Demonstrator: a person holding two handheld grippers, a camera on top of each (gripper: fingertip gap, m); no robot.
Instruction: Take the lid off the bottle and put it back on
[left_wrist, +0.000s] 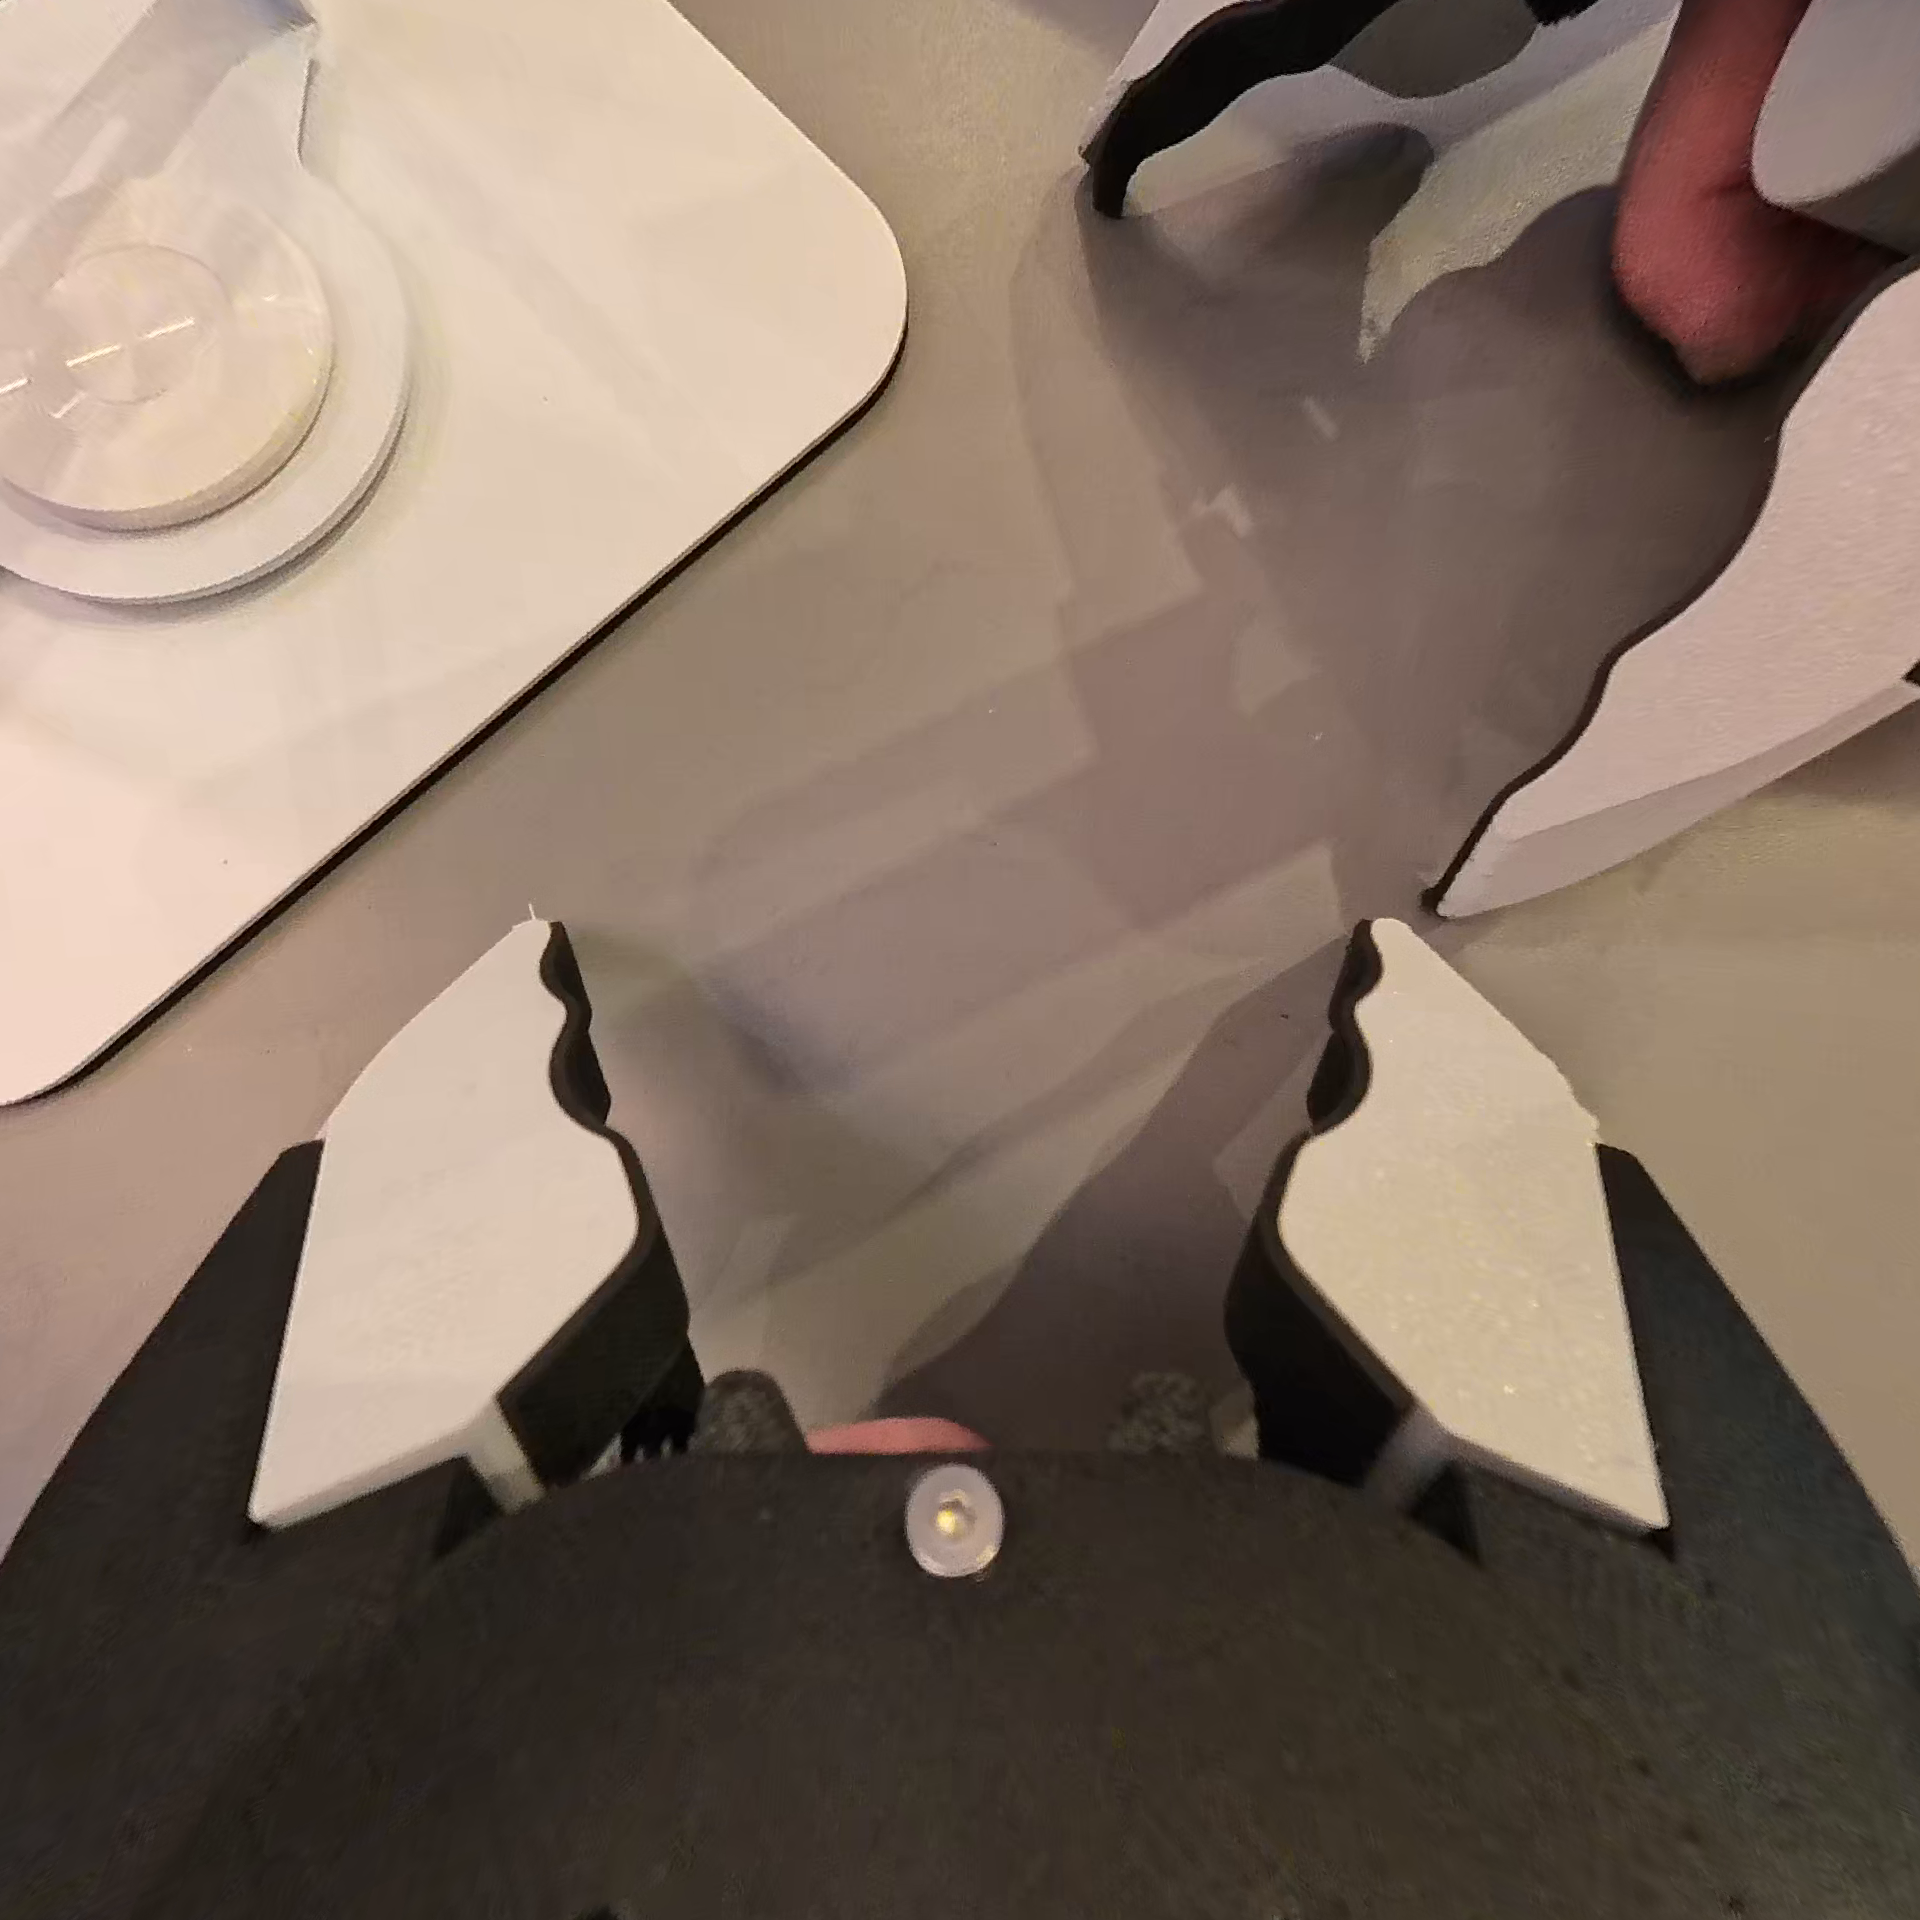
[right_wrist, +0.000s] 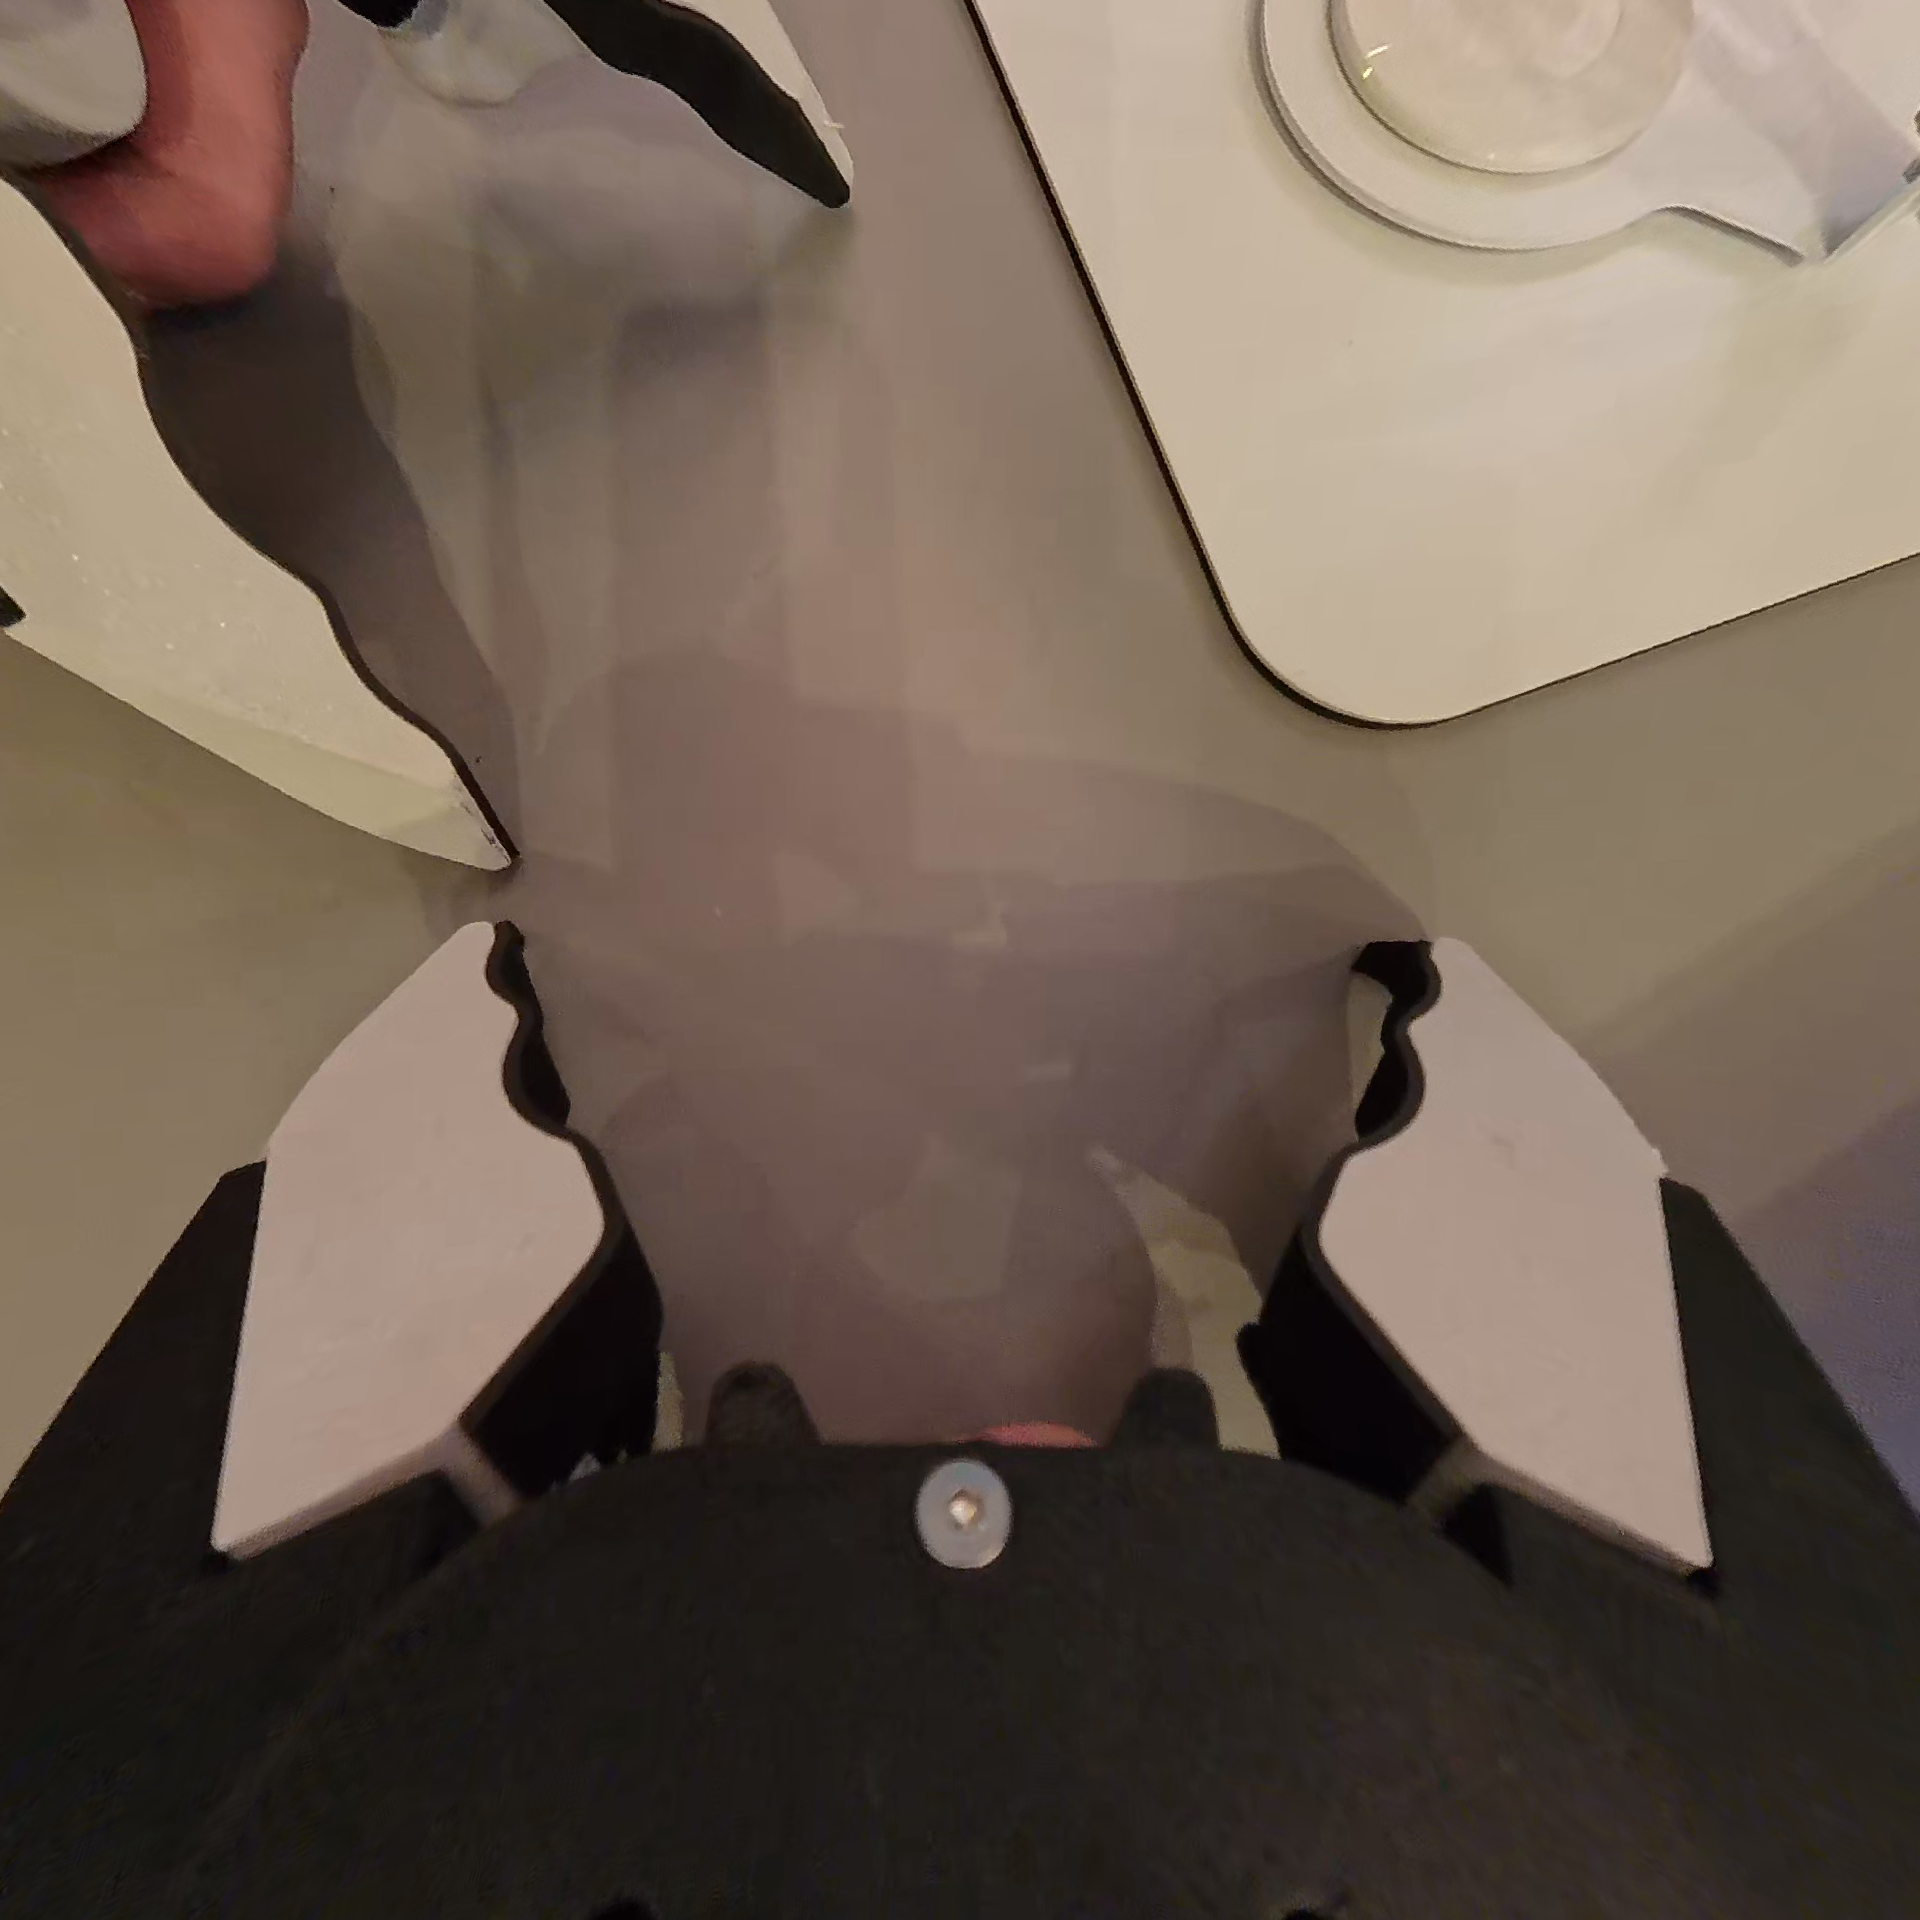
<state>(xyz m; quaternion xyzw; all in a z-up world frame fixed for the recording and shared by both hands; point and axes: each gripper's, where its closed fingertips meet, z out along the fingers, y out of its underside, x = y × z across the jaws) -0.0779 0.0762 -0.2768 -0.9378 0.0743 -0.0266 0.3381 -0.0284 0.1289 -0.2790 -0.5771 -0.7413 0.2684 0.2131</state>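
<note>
**Both claws gape over bare table, bottle off to the side**

Left claw (left_wrist: 956, 935) and right claw (right_wrist: 966, 935) both have their fingers wide apart, with nothing between them. The bottle (left_wrist: 145, 343) is clear, seen from above, standing on a white round base on a white mat (left_wrist: 644, 312); it is at the far left in the left wrist view and far right (right_wrist: 1496, 73) in the right one. Whether its lid is on, I cannot tell.

Risks, as I judge them: the bottle is transparent and nearly lost against the mat (right_wrist: 1507, 468), so a claw could misjudge its edge and knock it over. Both claws point at the grey table (left_wrist: 1039, 623) with tips near each other, so reaching together could make them collide. Smooth plastic may also slip under a light pinch.
</note>
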